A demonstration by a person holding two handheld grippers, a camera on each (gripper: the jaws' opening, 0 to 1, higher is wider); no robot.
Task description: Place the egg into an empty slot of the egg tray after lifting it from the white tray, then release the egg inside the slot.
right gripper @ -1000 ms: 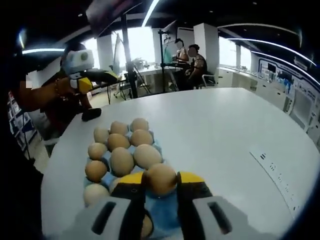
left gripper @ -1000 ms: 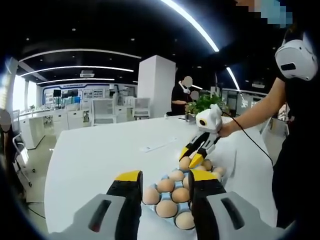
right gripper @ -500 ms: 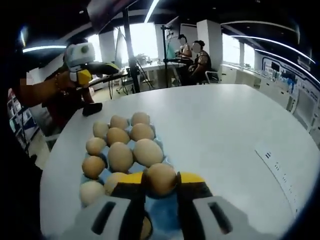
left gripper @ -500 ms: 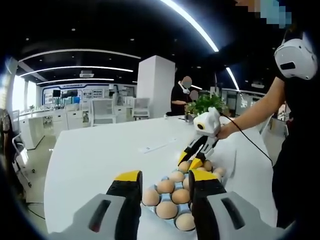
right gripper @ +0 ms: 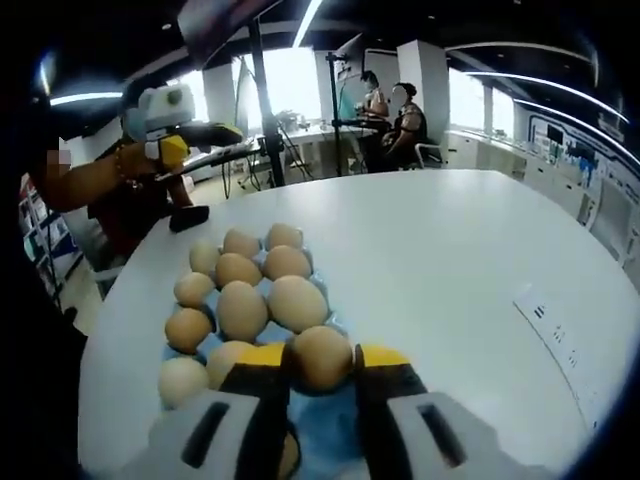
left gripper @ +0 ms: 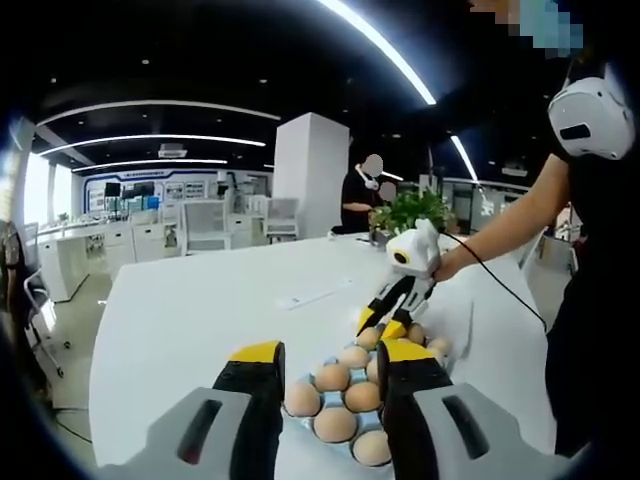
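The right gripper was clenched on a brown egg, its two yellow-tipped jaws pressing the smooth oval shell from either side, and it held that egg low over the near end of the egg tray, whose soft blue surface showed just under the jaws. From that I judged the lift as done and the carry as nearly done; whether the egg already sat in a slot or hung just above one could not be told, and the letting-go inside the slot was not yet done. Beyond the held egg, farther along the egg tray, lay two rows of matte tan and brown eggs, close together and some touching, so most slots looked filled. In the left gripper view the right gripper appeared at the far end of the egg tray, its yellow tips down among the eggs with a white rounded housing above them, held by a person's hand. The left gripper stood released at the near side of the egg tray, its jaws apart with nothing between them, black with yellow caps and grey plastic bodies. The egg tray rested on a broad, smooth white counter with a rounded edge; a thin printed strip lay on it well apart from the egg tray.
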